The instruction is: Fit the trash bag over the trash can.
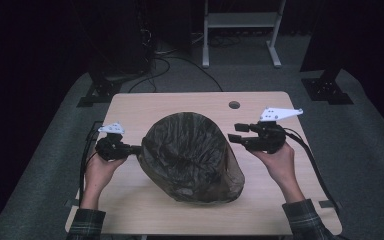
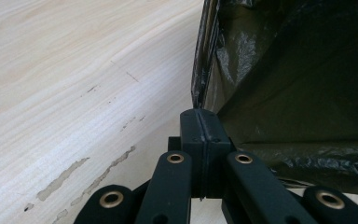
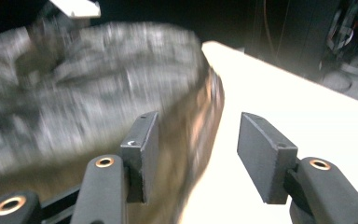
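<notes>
fingers (image 2: 200,122) of the left gripper (image 1: 130,149) are pinched tight on the bag (image 1: 192,157) edge at mid-frame; right gripper (image 1: 237,132) fingers (image 3: 142,151) stand half apart, empty, just beside the bag. likely spreading its mouth; next, the right needs a fresh bite on the rim. pale wood worktop (image 1: 275,200), dark room beyond.

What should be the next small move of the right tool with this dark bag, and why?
Probably move the right tool to the near edge of the dark bag and close on it: its jaws stand open and empty, while the left tool is shut at the opposite edge.
</notes>
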The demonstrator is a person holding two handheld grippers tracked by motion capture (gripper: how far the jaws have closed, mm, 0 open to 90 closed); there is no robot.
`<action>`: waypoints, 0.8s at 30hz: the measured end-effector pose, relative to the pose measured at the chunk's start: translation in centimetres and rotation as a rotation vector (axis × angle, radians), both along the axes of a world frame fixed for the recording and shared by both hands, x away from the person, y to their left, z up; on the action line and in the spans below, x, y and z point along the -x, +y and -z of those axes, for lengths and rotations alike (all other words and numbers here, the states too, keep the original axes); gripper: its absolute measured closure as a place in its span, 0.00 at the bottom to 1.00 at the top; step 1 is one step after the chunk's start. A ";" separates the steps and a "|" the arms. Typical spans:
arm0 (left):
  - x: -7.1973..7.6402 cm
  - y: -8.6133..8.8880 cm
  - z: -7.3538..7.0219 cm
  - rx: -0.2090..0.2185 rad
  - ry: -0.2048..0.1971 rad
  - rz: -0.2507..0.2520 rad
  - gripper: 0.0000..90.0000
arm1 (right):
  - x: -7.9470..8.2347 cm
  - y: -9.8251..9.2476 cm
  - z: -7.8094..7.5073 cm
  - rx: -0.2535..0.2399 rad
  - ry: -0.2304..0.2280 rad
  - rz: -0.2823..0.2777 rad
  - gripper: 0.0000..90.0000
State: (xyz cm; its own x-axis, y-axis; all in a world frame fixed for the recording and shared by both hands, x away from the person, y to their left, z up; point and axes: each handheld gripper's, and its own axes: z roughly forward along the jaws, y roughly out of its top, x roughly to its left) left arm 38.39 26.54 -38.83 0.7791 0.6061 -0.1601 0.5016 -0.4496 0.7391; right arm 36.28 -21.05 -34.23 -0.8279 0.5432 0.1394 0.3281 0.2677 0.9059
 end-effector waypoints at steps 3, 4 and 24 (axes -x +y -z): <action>0.0 -0.1 0.2 0.000 0.005 0.000 1.00 | -0.3 -0.1 1.8 0.023 0.047 -0.021 0.56; -0.1 -0.2 0.3 -0.001 0.005 0.001 1.00 | -0.5 0.1 2.3 0.025 0.060 -0.039 0.58; -1.8 -1.6 5.6 -0.235 0.070 -0.024 1.00 | -5.0 2.2 9.7 0.236 0.132 0.083 1.00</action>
State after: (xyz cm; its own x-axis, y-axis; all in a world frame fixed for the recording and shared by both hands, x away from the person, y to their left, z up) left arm 40.20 24.97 -44.40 0.7560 0.6513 -0.0657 0.5607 -0.5924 0.5786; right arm 41.23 -18.83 -43.93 -0.7626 0.6384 0.1044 0.4686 0.4339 0.7695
